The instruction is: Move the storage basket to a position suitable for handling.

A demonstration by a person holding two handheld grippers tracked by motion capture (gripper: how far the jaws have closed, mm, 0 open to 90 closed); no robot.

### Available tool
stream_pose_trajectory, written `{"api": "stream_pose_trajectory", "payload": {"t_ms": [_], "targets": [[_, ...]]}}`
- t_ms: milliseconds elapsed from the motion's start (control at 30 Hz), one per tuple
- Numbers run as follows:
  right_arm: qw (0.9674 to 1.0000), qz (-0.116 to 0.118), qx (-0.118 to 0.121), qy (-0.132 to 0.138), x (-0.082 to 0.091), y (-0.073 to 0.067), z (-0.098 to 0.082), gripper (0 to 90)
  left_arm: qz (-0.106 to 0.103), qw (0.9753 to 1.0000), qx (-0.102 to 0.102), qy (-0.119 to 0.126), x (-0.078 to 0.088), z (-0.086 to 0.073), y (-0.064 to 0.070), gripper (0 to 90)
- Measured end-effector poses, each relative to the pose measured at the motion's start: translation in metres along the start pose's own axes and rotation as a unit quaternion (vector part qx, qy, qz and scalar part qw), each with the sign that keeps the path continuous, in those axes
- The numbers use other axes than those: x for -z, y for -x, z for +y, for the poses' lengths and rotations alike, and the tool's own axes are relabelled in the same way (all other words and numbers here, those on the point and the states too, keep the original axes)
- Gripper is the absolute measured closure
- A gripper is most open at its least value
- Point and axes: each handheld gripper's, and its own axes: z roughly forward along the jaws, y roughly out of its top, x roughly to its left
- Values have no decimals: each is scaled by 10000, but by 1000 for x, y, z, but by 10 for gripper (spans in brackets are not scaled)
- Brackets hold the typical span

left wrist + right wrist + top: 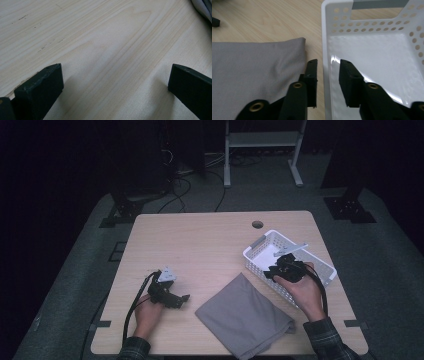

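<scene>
The left gripper (pixel 186 298) rests low on the pale wooden table (pixel 210 240), its two black jaws spread wide apart with nothing but bare wood grain between them in its own view; a corner of cloth shows at the top right edge there. Just to its right lies the folded grey fabric cloth (pixel 245 316), flat on the table near the front edge, touching neither gripper. It looks soft and limp, light, likely to sag and unfold if lifted by one corner; a pinch on a folded edge, or one at each end, would probably hold it best.

Further right, the right gripper (pixel 327 80) straddles the near wall of the white perforated plastic basket (pixel 325 30), one jaw outside and one inside, the wall between them with a little gap on each side, so not yet clamped. The basket stands on the table's right side, beside the cloth. It looks stiff, light and smooth-walled; its rim or the grey handle (pixel 378 4) seems the surest hold.
</scene>
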Motion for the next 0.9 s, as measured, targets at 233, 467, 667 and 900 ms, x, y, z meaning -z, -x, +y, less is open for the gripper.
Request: {"api": "stream_pose_trajectory", "payload": {"t_ms": [233, 467, 667, 900], "targets": [[9997, 110, 73, 207, 11, -8, -2, 481, 0, 10000, 3, 0, 0, 0, 0, 0], [9984, 408, 209, 346, 14, -22, -5, 354, 0, 10000, 5, 4, 0, 0, 0, 0], [9971, 604, 295, 360, 10, -34, -4, 280, -1, 10000, 0, 5, 0, 0, 0, 0], [9955, 768, 459, 304, 3, -50, -9, 223, -2, 10000, 2, 5, 0, 0, 0, 0]]}}
